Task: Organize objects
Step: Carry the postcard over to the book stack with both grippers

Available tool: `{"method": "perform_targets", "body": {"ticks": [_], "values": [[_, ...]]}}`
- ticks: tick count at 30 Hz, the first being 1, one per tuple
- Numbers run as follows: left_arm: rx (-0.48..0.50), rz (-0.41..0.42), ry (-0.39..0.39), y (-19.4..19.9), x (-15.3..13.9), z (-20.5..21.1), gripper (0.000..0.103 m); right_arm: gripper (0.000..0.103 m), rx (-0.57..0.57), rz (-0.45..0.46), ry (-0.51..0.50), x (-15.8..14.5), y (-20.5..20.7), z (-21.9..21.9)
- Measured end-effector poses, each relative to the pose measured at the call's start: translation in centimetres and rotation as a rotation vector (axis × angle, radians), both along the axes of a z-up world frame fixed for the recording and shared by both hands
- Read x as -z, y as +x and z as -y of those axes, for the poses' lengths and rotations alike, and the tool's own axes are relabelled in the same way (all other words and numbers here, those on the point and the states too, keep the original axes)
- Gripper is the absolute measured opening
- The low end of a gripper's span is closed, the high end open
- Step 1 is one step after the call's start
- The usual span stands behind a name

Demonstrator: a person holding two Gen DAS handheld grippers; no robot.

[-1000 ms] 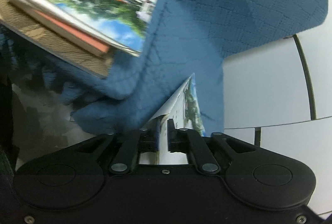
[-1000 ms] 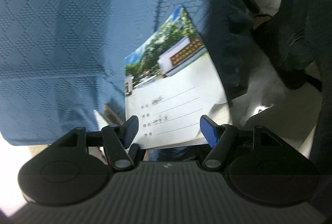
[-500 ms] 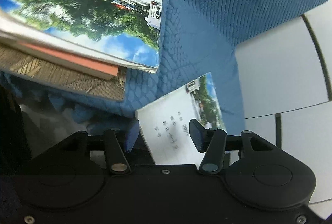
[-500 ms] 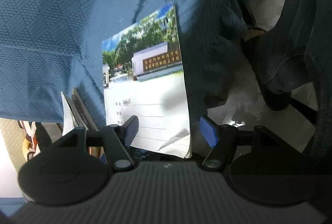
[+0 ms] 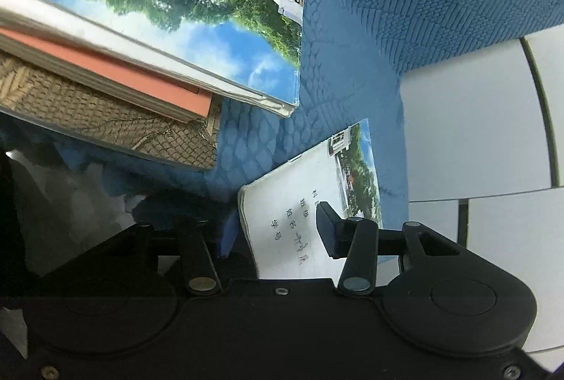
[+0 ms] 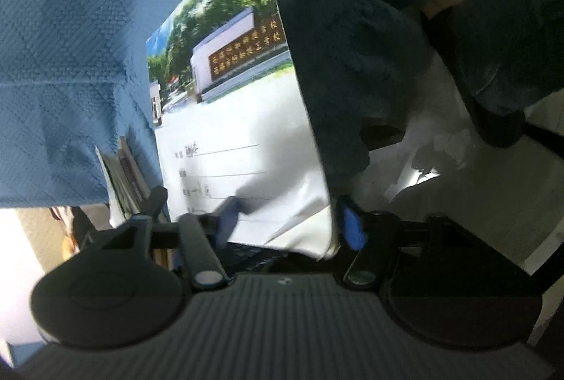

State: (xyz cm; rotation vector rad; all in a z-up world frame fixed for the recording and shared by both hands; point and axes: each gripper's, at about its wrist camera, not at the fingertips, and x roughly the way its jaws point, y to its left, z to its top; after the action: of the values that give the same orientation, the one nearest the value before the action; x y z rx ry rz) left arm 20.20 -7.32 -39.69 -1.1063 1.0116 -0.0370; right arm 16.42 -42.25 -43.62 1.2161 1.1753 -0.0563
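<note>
A thin notebook (image 5: 317, 203) with a photo cover and handwritten lines lies on the blue quilted cloth (image 5: 405, 10). My left gripper (image 5: 275, 232) is open, its fingers on either side of the notebook's near end. A stack of books (image 5: 141, 45) sits at the upper left, with a matching photo-cover notebook on top, a salmon book and a brown woven-pattern one below. In the right wrist view a photo-cover notebook (image 6: 232, 119) lies on the blue cloth (image 6: 63, 62), and my right gripper (image 6: 285, 221) is open around its near edge.
White floor tiles (image 5: 476, 133) show to the right of the cloth in the left wrist view. A dark blue draped fabric (image 6: 352, 45) hangs at the right in the right wrist view, with white floor (image 6: 458, 203) below. Book spines (image 6: 123, 175) show under the cloth's edge.
My left gripper opened and let go of the thin notebook, which now lies flat on the cloth. My right gripper moved closer to its notebook, staying open.
</note>
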Motion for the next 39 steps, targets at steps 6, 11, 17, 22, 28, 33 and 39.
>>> {"method": "perform_targets", "body": {"ticks": [6,11,17,22,28,33,39], "values": [[-0.017,-0.004,-0.040,-0.2,0.9,-0.3,0.045,0.010,-0.005,-0.002,-0.046,-1.1,-0.6,0.3],[-0.022,0.023,-0.065,-0.8,0.9,-0.5,0.044,0.005,0.002,0.099,-0.094,-4.0,-0.6,1.0],[-0.018,0.036,-0.097,-1.3,0.9,-0.7,0.023,0.005,-0.013,0.144,-0.127,-5.2,-0.7,1.8],[0.017,0.056,-0.043,-1.6,-0.3,0.1,0.006,0.005,-0.031,0.155,-0.107,-5.3,-0.4,2.2],[0.012,0.091,-0.056,-2.0,-2.5,0.1,0.001,0.005,-0.054,0.210,-0.133,-7.2,-0.2,3.0],[0.013,0.071,-0.036,-2.2,-4.7,0.2,0.001,0.005,-0.087,0.262,-0.120,-9.4,0.3,3.4],[0.005,0.094,-0.030,-2.4,-7.1,0.5,0.001,0.005,-0.118,0.317,-0.139,-12.0,1.5,3.1]]}}
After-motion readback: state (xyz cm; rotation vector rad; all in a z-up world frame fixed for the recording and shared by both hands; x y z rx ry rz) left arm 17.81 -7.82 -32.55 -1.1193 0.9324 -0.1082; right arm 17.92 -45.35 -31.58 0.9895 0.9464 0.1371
